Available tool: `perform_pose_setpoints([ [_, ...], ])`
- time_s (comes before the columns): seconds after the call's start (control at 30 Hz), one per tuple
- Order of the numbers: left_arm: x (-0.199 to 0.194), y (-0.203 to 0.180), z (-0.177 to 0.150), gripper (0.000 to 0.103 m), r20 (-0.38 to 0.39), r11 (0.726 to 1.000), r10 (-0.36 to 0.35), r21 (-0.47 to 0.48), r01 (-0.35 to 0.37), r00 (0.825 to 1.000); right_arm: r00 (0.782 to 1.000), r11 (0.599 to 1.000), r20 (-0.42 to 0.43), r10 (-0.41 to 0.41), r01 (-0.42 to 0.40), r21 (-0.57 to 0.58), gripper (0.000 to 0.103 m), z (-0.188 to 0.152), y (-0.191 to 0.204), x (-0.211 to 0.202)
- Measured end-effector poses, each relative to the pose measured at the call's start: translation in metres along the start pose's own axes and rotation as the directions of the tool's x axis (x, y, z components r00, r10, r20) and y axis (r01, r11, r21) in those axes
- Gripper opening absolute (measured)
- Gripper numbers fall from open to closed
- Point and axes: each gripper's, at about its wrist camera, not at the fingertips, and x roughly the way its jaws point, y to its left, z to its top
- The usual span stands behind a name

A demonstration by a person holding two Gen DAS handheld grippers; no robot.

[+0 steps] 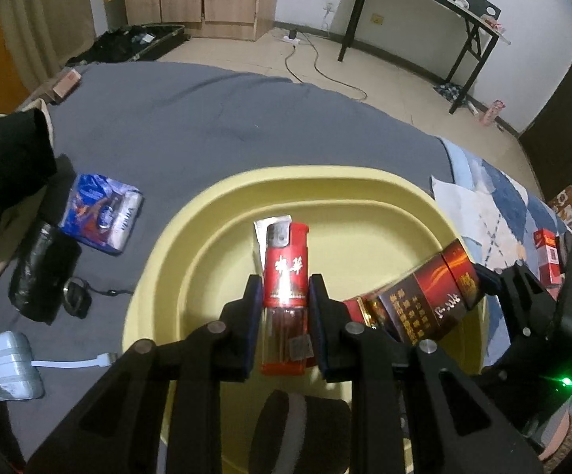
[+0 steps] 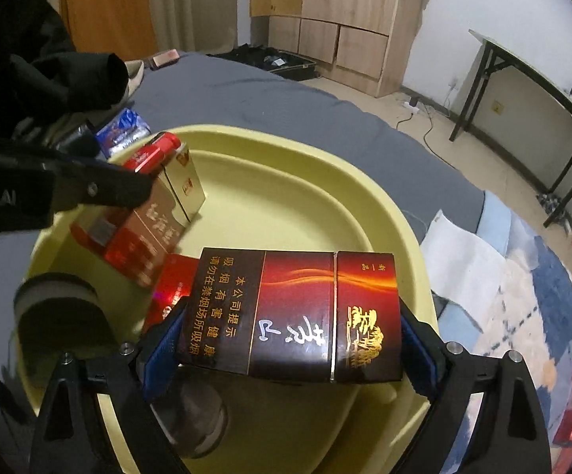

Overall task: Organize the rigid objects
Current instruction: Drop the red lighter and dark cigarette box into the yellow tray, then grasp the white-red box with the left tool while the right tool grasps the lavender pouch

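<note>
Left tongs [image 1: 284, 316] clamped on lighter [image 1: 286, 276], right tongs [image 2: 293, 339] clamped on cigarette pack [image 2: 293, 312], basin [image 2: 286, 181] floor partly hidden.

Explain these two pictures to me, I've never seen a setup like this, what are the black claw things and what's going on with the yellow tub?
No robot here: a person holds a two-finger gripper in each hand, and each carries a wide-angle camera looking along its fingers.

The left wrist view shows the left gripper closed on a red lighter above a yellow basin, which sits on a grey bed cover. Beside the basin lie a blue packet, a black bundle and a white charger.

The right wrist view shows the right gripper gripping a dark red cigarette pack by its ends over the same basin. A gold and red pack and a dark roll are already inside.

It looks like small items are being gathered into the basin.
</note>
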Motion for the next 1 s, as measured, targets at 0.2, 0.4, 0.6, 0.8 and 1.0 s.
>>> perform_pose_setpoints([
  [0.2,-0.042,-0.025,0.016,0.096,0.138,1.000,-0.019,0.006,0.018,0.990,0.994,0.997,0.107,0.000,-0.009,0.078,0.103,-0.012,-0.015,-0.046],
  [0.4,-0.061,-0.095,0.037,0.103,0.115,0.994,-0.103,0.051,0.098,0.988,0.980,0.962,0.157,-0.122,0.078,0.261,0.103,-0.064,-0.093,-0.129],
  [0.6,-0.061,-0.202,0.024,0.103,0.017,0.977,-0.189,0.100,0.186,0.982,0.936,0.868,0.068,-0.347,0.292,0.401,0.103,-0.166,-0.204,-0.196],
  [0.8,-0.020,-0.295,-0.033,0.103,-0.131,0.971,-0.190,0.123,0.206,0.973,0.960,0.858,-0.004,-0.281,0.252,0.448,0.103,-0.239,-0.285,-0.191],
  [1.0,0.015,-0.349,-0.058,0.103,-0.192,0.975,-0.162,0.118,0.187,0.968,0.976,0.894,0.029,-0.216,0.186,0.408,0.103,-0.254,-0.284,-0.178],
])
